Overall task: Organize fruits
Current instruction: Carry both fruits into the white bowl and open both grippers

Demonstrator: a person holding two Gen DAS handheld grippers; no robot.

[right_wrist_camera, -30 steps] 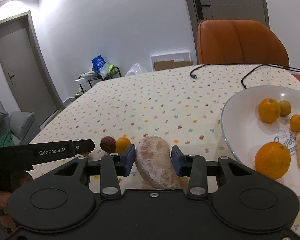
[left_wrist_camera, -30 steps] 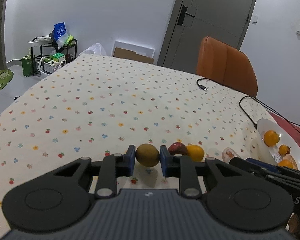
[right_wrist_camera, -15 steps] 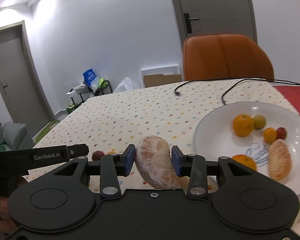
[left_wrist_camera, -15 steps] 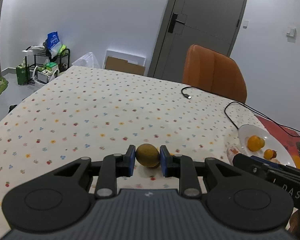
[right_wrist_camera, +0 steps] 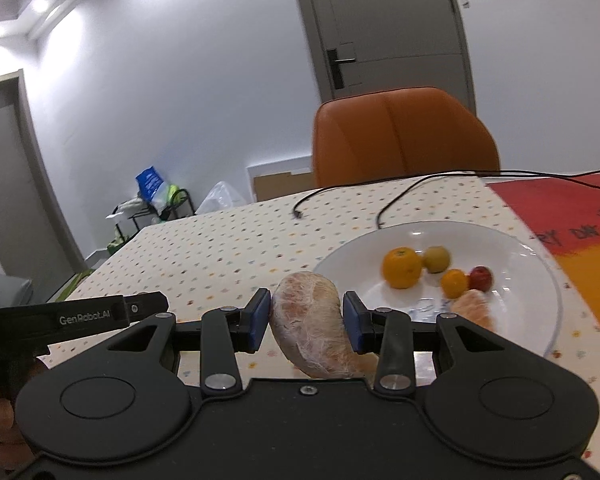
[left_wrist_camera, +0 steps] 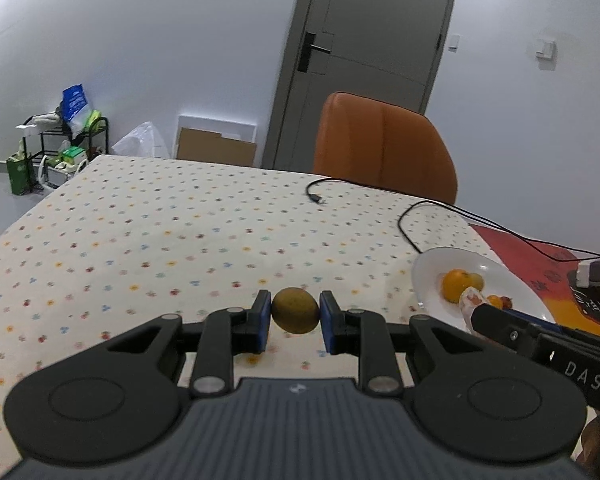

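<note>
While both grippers carry fruit above the table (left_wrist_camera: 148,240), the step in hand looks like the carry to the plate. In the left wrist view, the left gripper (left_wrist_camera: 295,312) is clamped on a round yellow-green fruit (left_wrist_camera: 295,310), held clear of the cloth; the plate (left_wrist_camera: 428,276) lies ahead and to its right, and the right gripper's tip shows there with its load. In the right wrist view, the right gripper (right_wrist_camera: 306,318) is clamped on a peeled segment (right_wrist_camera: 312,324), with the plate (right_wrist_camera: 348,256) just ahead and to the right, already holding an orange (right_wrist_camera: 402,267), smaller fruits and another segment (right_wrist_camera: 474,310). Next, each load likely needs lowering onto a bare patch before the jaws part.
</note>
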